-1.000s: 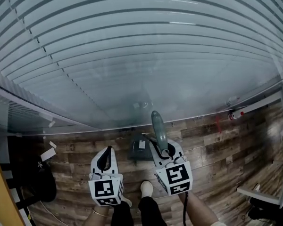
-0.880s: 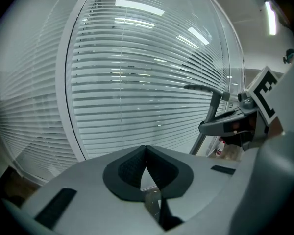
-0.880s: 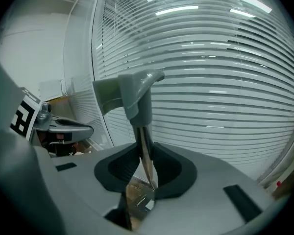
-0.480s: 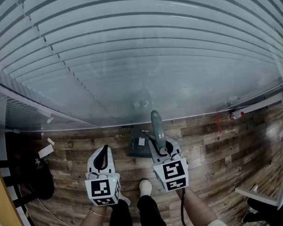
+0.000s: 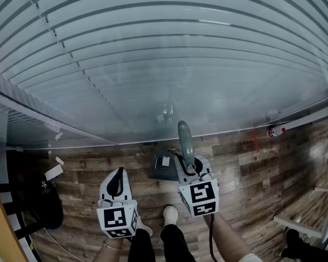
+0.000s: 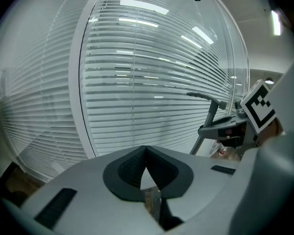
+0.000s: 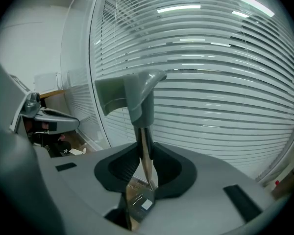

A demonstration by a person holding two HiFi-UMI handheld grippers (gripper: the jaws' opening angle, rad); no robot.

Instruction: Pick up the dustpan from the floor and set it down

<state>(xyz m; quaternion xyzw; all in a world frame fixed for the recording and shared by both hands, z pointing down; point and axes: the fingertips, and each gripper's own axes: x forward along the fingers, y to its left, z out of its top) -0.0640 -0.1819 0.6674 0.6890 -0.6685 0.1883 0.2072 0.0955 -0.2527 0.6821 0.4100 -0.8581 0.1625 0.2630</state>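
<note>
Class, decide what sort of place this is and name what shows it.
Probably an office or a similar indoor room: tall horizontal blinds along one wall, a wood-plank floor, and a dustpan for cleaning.

Cool, even light is washing over the white blinds [image 5: 164, 64] in the upper part of every frame, and bright strip reflections [image 7: 179, 8] are glaring near the top of both gripper views. The wooden floor [image 5: 246, 168] along the bottom of the head view is sitting dimmer, darkening to near black at the lower left. Wide-angle distortion is bowing the slats into arcs towards the edges, and the near foreground of both gripper views is blurring.
</note>
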